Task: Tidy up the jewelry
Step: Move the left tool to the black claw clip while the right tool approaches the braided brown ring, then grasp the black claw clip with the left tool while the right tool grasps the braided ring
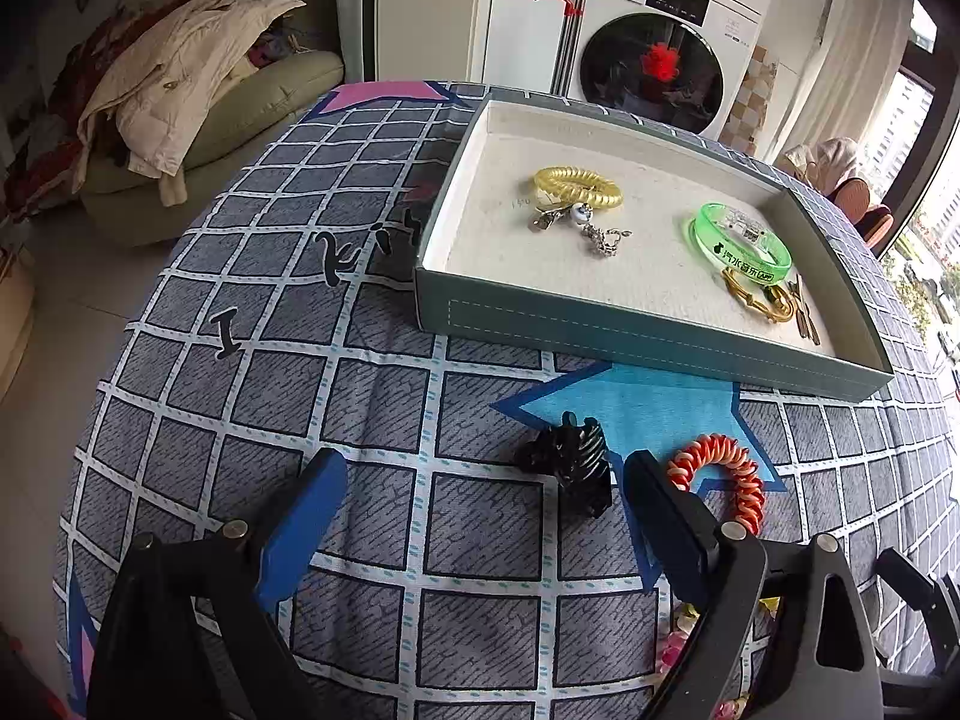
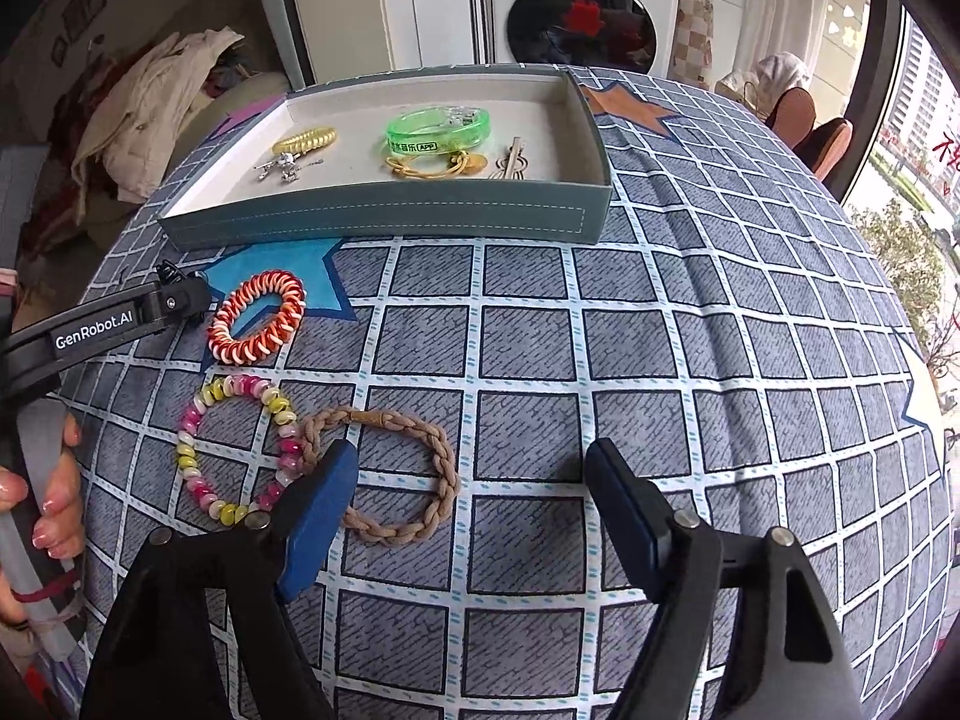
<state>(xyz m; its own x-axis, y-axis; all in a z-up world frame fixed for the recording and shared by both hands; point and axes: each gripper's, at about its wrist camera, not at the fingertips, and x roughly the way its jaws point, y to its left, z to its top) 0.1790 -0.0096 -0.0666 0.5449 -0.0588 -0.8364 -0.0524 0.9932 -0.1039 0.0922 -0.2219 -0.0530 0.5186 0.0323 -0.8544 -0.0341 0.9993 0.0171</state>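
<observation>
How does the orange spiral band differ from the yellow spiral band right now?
The orange spiral band lies on the tablecloth, outside the tray; the yellow spiral band already lies inside it. The orange one is striped orange and white and lies alone; the yellow one is plain translucent, beside a silver charm piece. Both are coiled rings lying flat.

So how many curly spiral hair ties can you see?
2: a yellow spiral tie lies in the tray, an orange-and-white spiral tie lies on the tablecloth. Others could be hidden.
</observation>
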